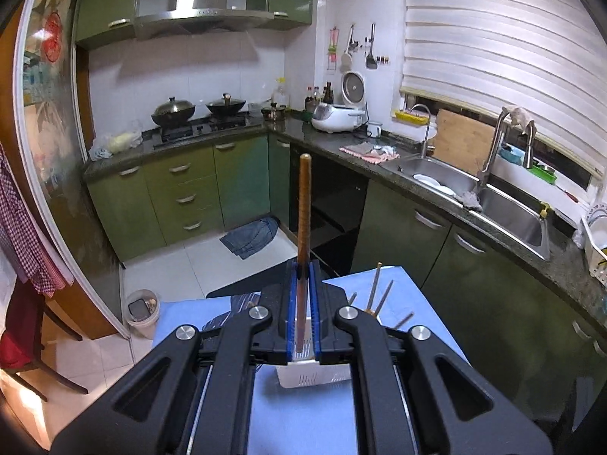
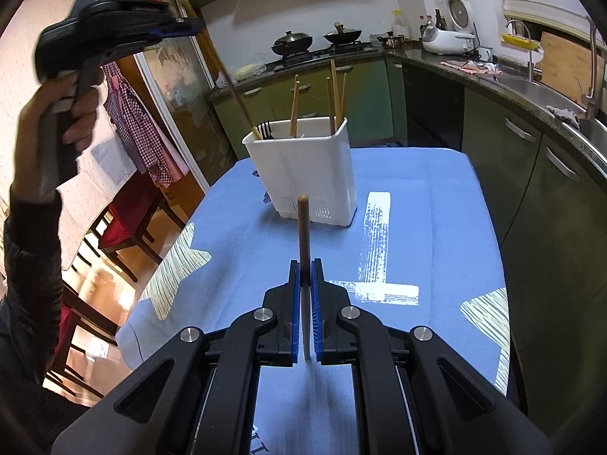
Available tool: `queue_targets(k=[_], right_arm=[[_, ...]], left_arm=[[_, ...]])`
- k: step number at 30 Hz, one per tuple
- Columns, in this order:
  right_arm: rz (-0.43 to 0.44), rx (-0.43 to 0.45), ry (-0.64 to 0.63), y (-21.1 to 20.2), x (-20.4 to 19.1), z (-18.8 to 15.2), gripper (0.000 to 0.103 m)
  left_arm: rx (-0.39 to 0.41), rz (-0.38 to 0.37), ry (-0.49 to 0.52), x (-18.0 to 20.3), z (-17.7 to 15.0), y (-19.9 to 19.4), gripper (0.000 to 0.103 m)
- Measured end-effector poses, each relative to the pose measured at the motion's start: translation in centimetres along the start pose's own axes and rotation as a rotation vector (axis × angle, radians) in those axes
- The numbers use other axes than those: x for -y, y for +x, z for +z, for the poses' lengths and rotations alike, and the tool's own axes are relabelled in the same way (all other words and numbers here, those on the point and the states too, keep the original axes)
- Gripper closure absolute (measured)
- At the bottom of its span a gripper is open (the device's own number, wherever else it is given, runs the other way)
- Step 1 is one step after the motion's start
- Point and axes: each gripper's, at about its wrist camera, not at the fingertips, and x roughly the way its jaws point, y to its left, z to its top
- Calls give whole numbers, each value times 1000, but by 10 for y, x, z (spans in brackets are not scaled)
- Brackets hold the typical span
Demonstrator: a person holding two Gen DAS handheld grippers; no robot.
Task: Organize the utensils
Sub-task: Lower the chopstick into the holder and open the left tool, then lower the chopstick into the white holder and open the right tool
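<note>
Right wrist view: my right gripper is clenched on a wooden chopstick, low over the blue cloth on the table.

Chopstick axis, right: it runs straight forward between my blue pads, its rounded end pointing at the white holder.

Holder from right gripper: dead ahead and apart, standing upright on the cloth, open at the top, with several chopsticks and a black fork already inside.

Left gripper in this view: my left gripper is raised high at upper left, well above the holder, gripping a long brown chopstick that slants down until its lower end sits at the holder's near-left corner rim.

Left wrist view: my left gripper is closed on that chopstick, which sticks up past the fingers; the holder is right below, and other chopstick ends poke up just to the right.

Nearer hand: I judge the left, since its stick is already at the opening; the right is further back.

Key relation: the left stick lies tilted, tip at the rim, so I think it needs to go down along its own length into the left compartment.

Risk: I can't tell whether the tip is inside the rim or resting on it.
</note>
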Motion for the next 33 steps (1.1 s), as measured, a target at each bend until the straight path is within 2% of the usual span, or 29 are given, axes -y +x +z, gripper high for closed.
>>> queue_targets(k=[9, 11, 12, 13, 15, 17, 19, 21, 26, 33], right_arm=[[-10, 1, -2, -3, -2, 4, 97], [-13, 5, -5, -4, -4, 6, 97], [-14, 8, -6, -5, -5, 8, 97], [-16, 13, -9, -6, -6, 10, 97], [-20, 24, -17, -9, -9, 17, 97], [-20, 38, -28, -13, -13, 25, 97], [-21, 58, -38, -18, -17, 37, 97], [-29, 96, -48, -26, -22, 53, 97], [-13, 205, -40, -43, -32, 108, 97], [-50, 348, 48, -35, -31, 177, 97]], left_arm=[[-122, 19, 19, 2, -25, 61, 96], [-133, 14, 24, 1, -31, 63, 94], [-135, 11, 27, 1, -33, 62, 89], [-130, 4, 27, 0, -36, 58, 81], [-116, -6, 22, -3, -40, 46, 73], [-98, -25, 12, -6, -44, 33, 69], [-65, -53, -9, -13, -51, 8, 59], [-32, -77, -25, -18, -57, -14, 55], [29, -90, -30, -33, -78, -64, 50], [30, -91, -41, -50, -109, -101, 49]])
